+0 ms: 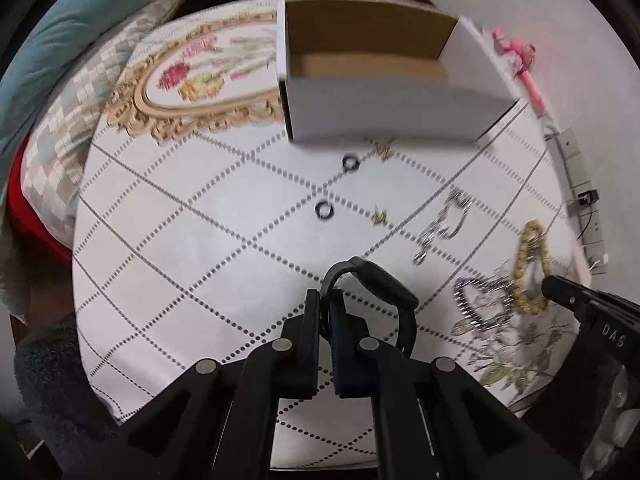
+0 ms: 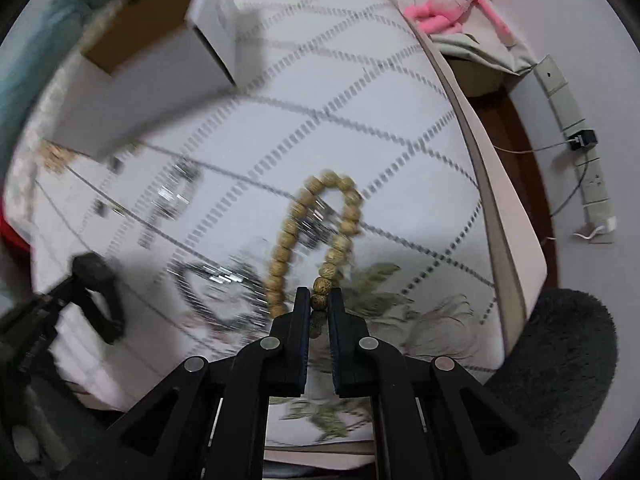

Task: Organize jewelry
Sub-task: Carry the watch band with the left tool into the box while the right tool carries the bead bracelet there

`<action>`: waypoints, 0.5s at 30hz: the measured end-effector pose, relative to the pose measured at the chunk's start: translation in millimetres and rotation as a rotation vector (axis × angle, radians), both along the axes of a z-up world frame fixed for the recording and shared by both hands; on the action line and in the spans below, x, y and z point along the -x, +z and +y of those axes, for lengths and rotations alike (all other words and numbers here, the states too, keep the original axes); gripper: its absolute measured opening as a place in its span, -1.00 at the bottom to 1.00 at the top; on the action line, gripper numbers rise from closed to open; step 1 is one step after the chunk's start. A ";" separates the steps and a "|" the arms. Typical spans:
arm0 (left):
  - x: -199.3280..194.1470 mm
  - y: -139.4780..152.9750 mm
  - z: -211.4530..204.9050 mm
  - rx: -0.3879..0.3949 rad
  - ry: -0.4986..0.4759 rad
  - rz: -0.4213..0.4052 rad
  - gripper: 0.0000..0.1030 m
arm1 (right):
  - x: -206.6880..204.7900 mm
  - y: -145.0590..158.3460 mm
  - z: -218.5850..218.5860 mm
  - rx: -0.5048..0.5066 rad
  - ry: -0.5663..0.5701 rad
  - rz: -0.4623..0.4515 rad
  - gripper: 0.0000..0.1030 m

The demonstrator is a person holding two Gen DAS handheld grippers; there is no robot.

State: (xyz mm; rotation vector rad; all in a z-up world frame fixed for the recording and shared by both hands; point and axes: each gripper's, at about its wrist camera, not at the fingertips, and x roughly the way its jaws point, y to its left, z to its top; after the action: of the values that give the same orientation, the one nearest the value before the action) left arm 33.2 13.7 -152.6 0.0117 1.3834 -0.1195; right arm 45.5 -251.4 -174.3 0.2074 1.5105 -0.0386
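While the left claw [image 1: 329,300] grips a black watch [image 1: 376,280], the right claw [image 2: 319,298] pinches the bead bracelet [image 2: 316,224].

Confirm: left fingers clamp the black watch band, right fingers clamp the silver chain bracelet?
Not quite. The right gripper clamps the wooden bead bracelet, as the right wrist view shows. The left gripper does clamp the black watch band.

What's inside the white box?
The white box shows only bare brown cardboard inside; no jewelry seen. Its front wall hides the nearest part of the floor, so something small could lie there.
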 end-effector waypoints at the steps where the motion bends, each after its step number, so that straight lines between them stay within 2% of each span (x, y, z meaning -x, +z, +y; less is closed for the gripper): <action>1: 0.4 7.0 1.4 0.008 0.000 -0.010 -0.96 | -2.9 11.2 4.9 -0.021 0.002 -0.023 -0.83; 6: -10.7 50.8 -6.2 0.053 -0.016 -0.092 -0.96 | -25.8 59.7 17.8 -0.106 0.030 -0.116 -0.83; 8: -19.0 71.7 -10.0 0.075 -0.020 -0.131 -0.96 | -46.5 72.3 8.7 -0.127 0.047 -0.154 -0.83; 9: -34.5 70.1 -29.2 0.079 -0.022 -0.144 -0.96 | -52.2 79.7 9.4 -0.137 0.054 -0.171 -0.83; 10: -39.8 80.1 -30.2 0.089 -0.026 -0.161 -0.96 | -60.4 87.1 8.3 -0.149 0.061 -0.189 -0.83; 15: -82.2 86.2 -53.4 0.097 -0.031 -0.202 -0.96 | -98.0 117.8 13.2 -0.179 0.117 -0.254 -0.83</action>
State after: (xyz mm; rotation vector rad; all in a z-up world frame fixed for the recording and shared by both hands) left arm 115.5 -39.7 -66.5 -0.0346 1.1748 -0.2059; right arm 143.5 -238.2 -56.6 0.2571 1.2703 0.2101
